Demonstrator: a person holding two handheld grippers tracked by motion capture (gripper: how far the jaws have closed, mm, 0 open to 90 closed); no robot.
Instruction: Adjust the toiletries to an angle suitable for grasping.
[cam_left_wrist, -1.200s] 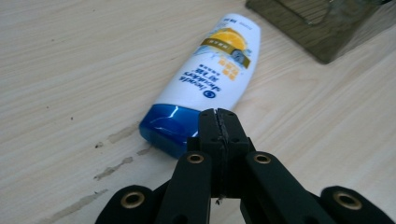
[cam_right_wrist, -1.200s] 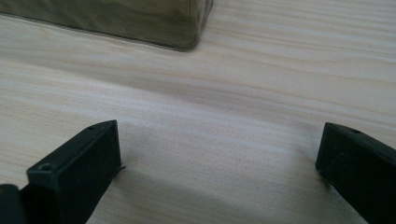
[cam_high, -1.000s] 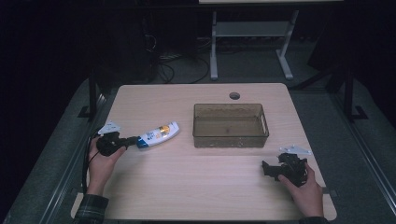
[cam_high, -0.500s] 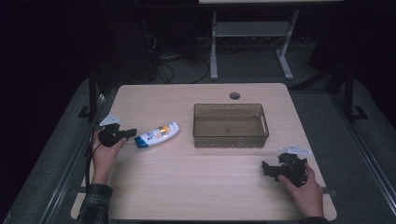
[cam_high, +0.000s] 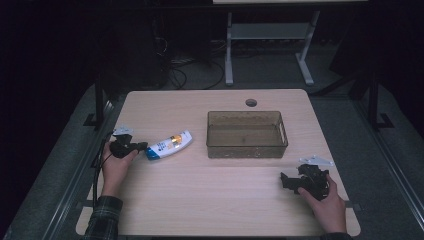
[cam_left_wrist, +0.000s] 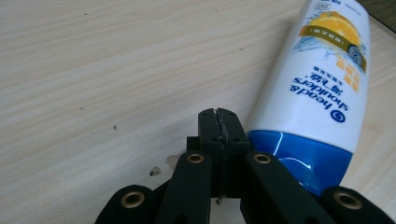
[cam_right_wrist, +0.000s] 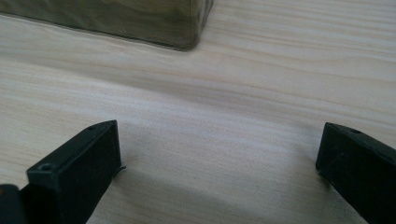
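Observation:
A white shampoo bottle (cam_high: 169, 144) with a blue cap and orange label lies on its side on the wooden table (cam_high: 220, 210), left of centre. My left gripper (cam_high: 141, 147) is shut with nothing between its jaws, its tips just beside the blue cap. In the left gripper view the shut left gripper (cam_left_wrist: 218, 114) points at bare wood, with the bottle (cam_left_wrist: 322, 84) right beside it. My right gripper (cam_high: 286, 181) rests low at the table's right front, open and empty. In the right gripper view its black jaws stand wide apart around the right gripper (cam_right_wrist: 217, 154) midpoint over bare wood.
A translucent brown bin (cam_high: 247, 149) stands right of centre, and its near corner (cam_right_wrist: 187, 28) shows in the right gripper view. A round cable hole (cam_high: 251, 102) is near the table's far edge. Dark floor, cables and a desk frame lie beyond.
My left gripper has shifted slightly away from the person, staying beside the bottle's cap. The bottle and the right gripper have not moved.

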